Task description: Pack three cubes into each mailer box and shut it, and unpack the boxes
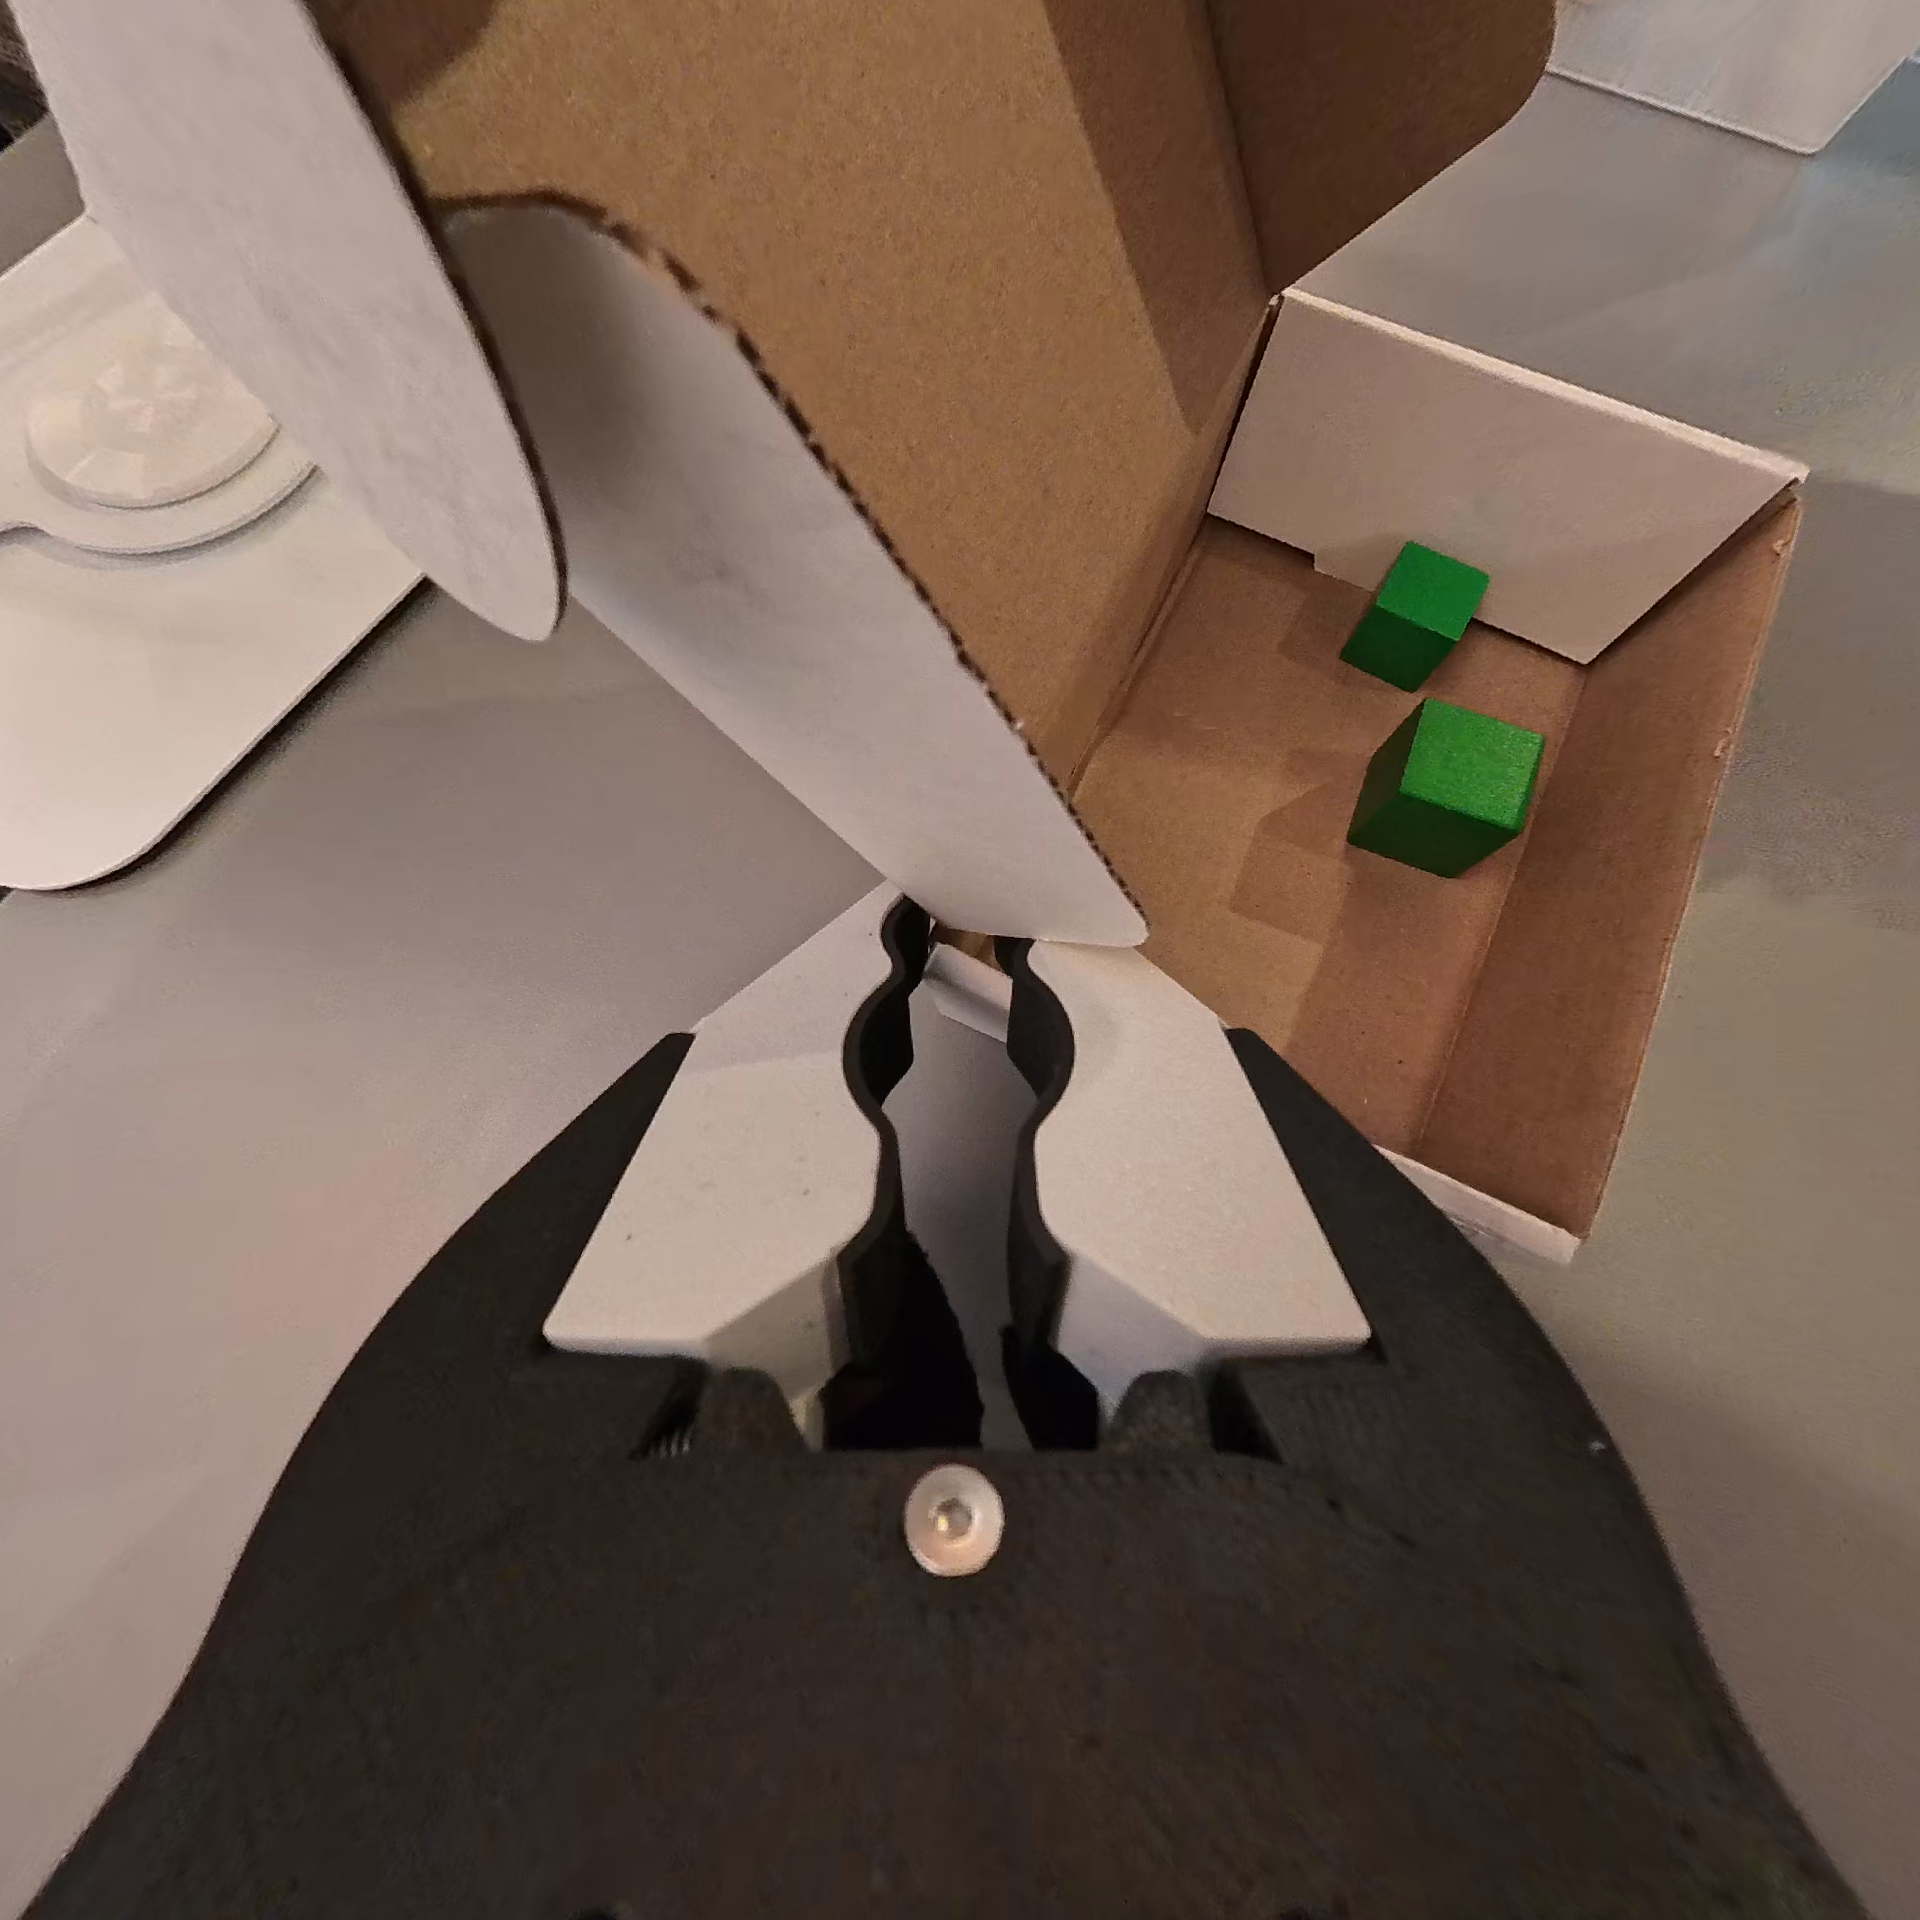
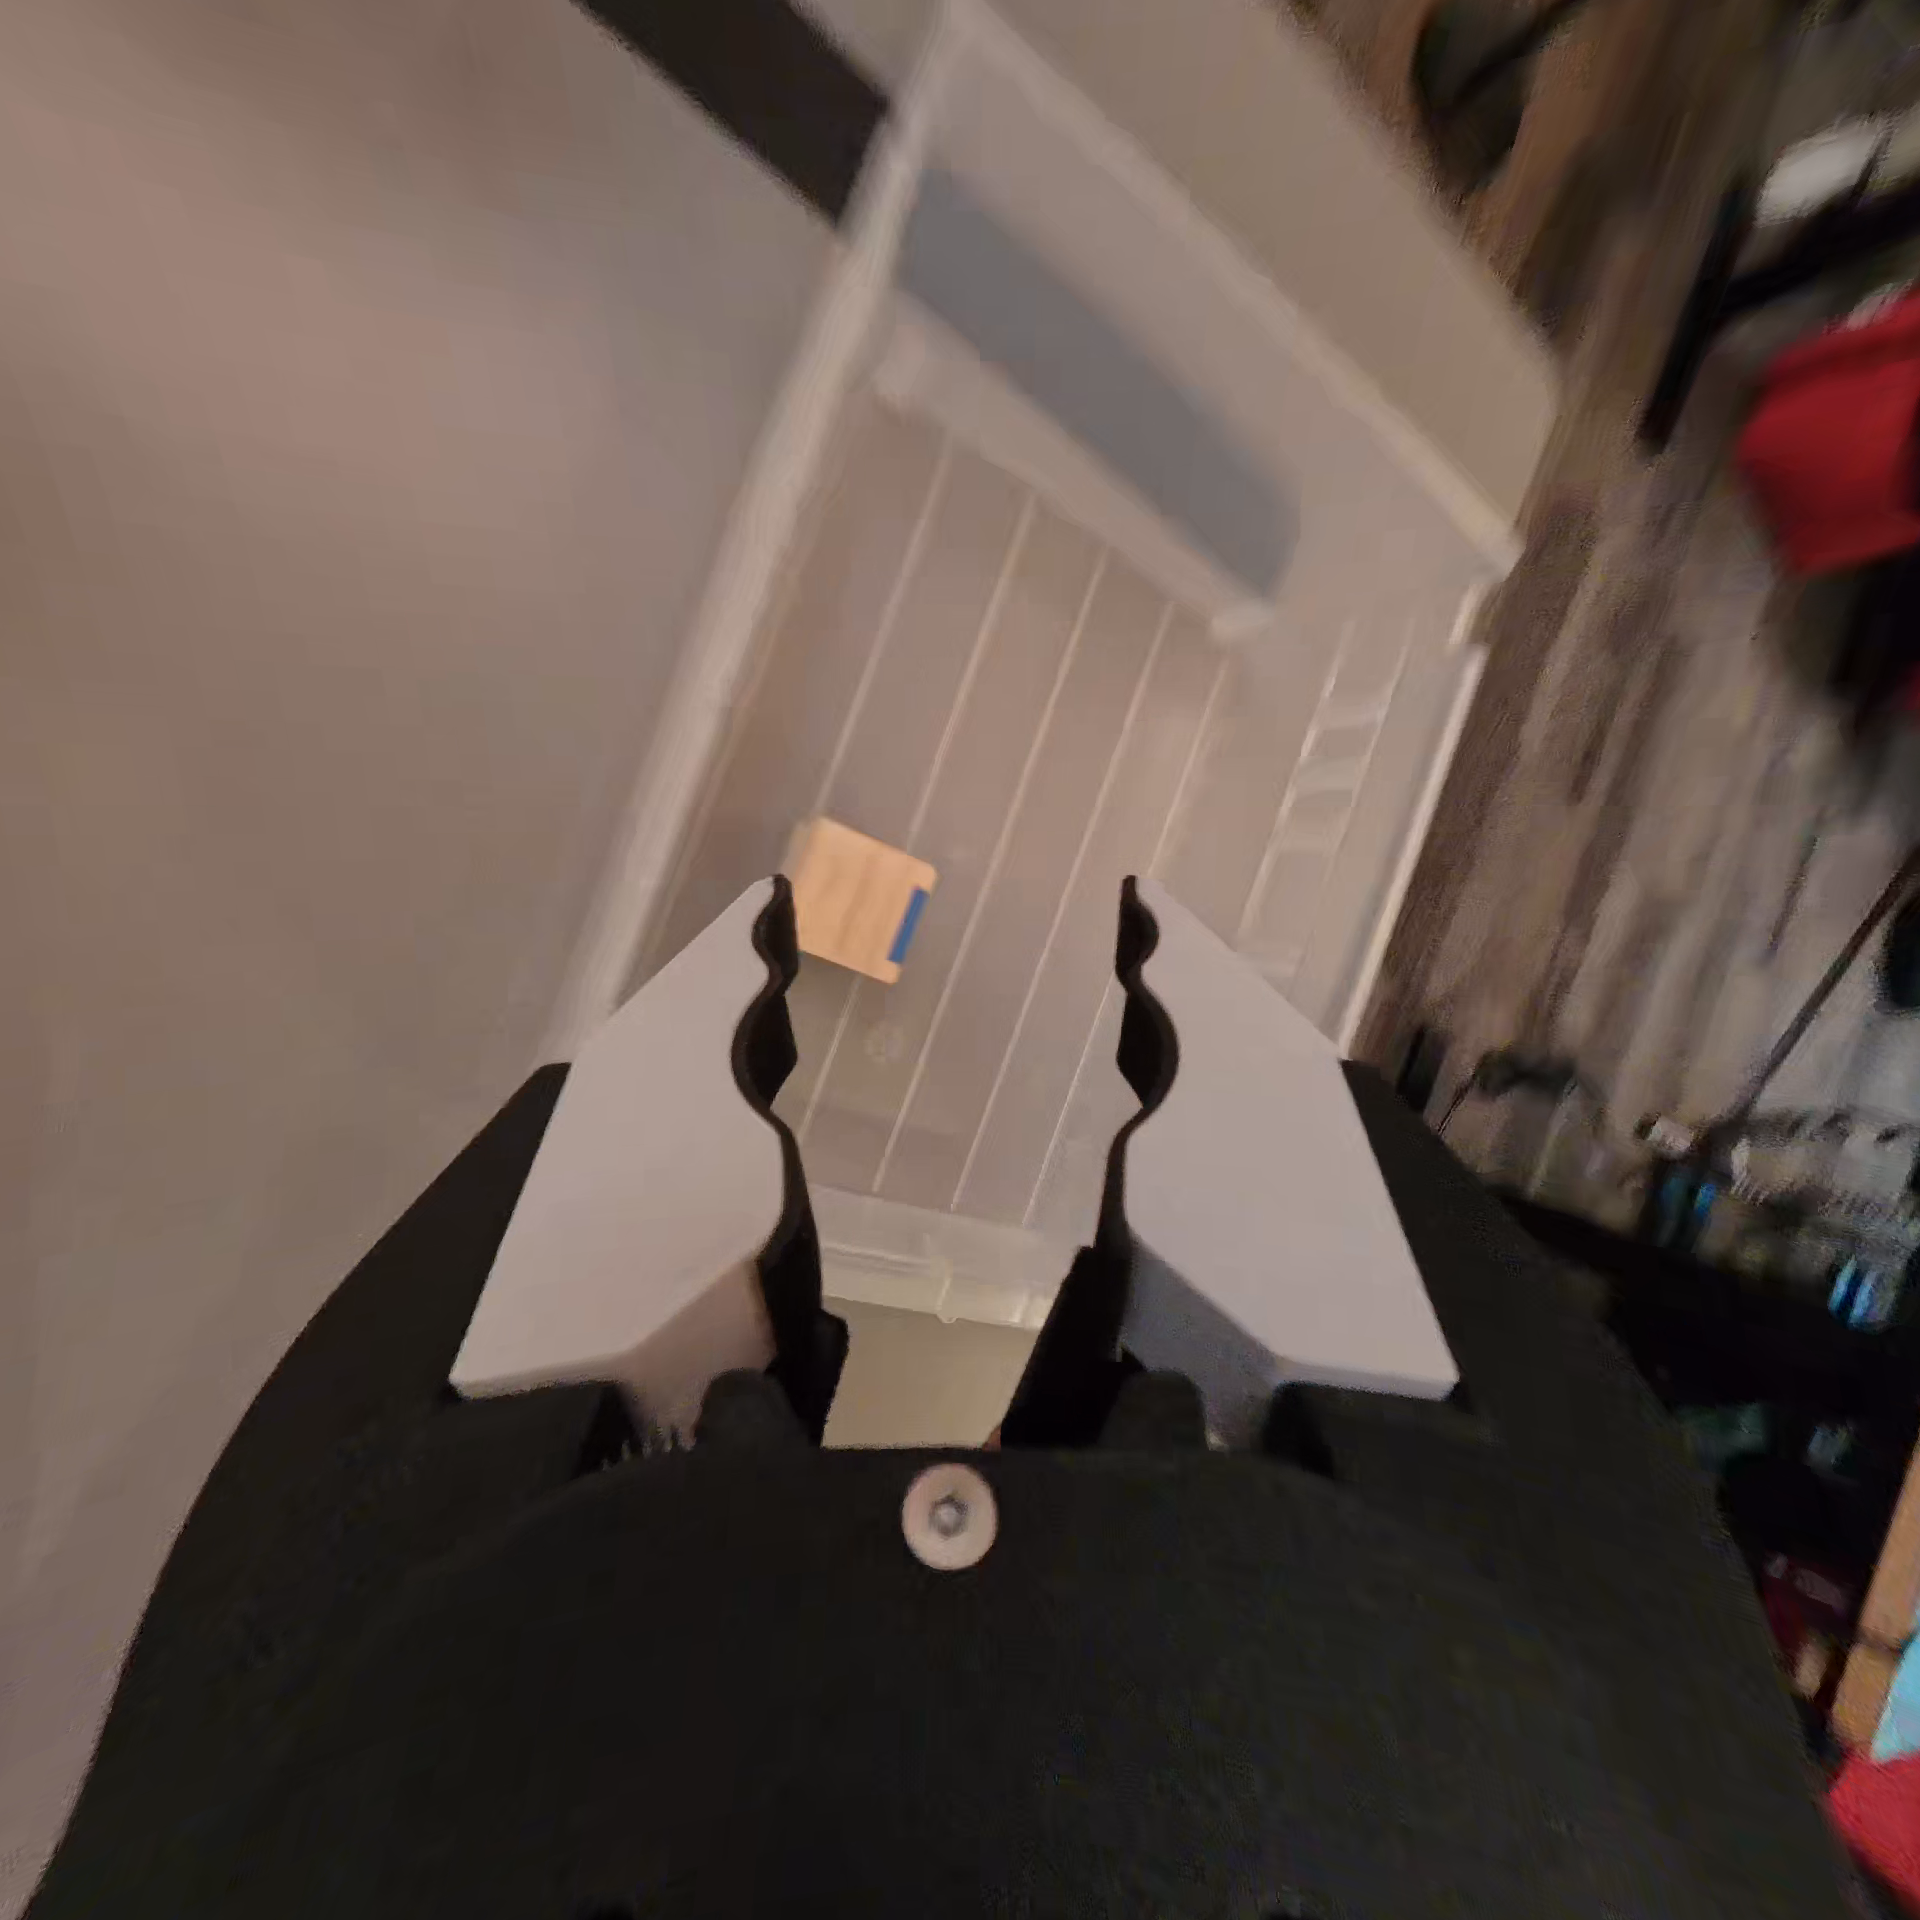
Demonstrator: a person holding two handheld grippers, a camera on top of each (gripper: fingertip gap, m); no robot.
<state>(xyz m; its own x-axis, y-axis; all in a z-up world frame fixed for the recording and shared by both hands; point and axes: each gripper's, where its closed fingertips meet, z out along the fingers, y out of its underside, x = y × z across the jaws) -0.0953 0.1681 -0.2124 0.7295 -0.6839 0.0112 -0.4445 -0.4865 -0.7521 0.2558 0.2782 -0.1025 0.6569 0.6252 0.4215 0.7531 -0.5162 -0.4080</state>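
Note:
An open mailer box (image 1: 1507, 1039), white outside and brown inside, lies on the grey table. Two green cubes (image 1: 1418, 613) (image 1: 1449, 790) sit inside it near the far wall. Its lid (image 1: 831, 364) stands raised and leans over the box's left part, hiding what lies under it. My left gripper (image 1: 961, 951) is closed on the box's near white wall at the corner below the lid flap. My right gripper (image 2: 951, 904) is open and empty above a clear plastic bin (image 2: 727, 623). A wooden cube with a blue face (image 2: 857, 899) lies in the bin, just past the left fingertip.
A flat white mailer box (image 1: 156, 623) lies on the table to the left. Another white box (image 1: 1714, 83) is at the far right corner. The bin's far side (image 2: 1195, 260) is blurred. The table edge and room clutter (image 2: 1766, 935) are to the bin's right.

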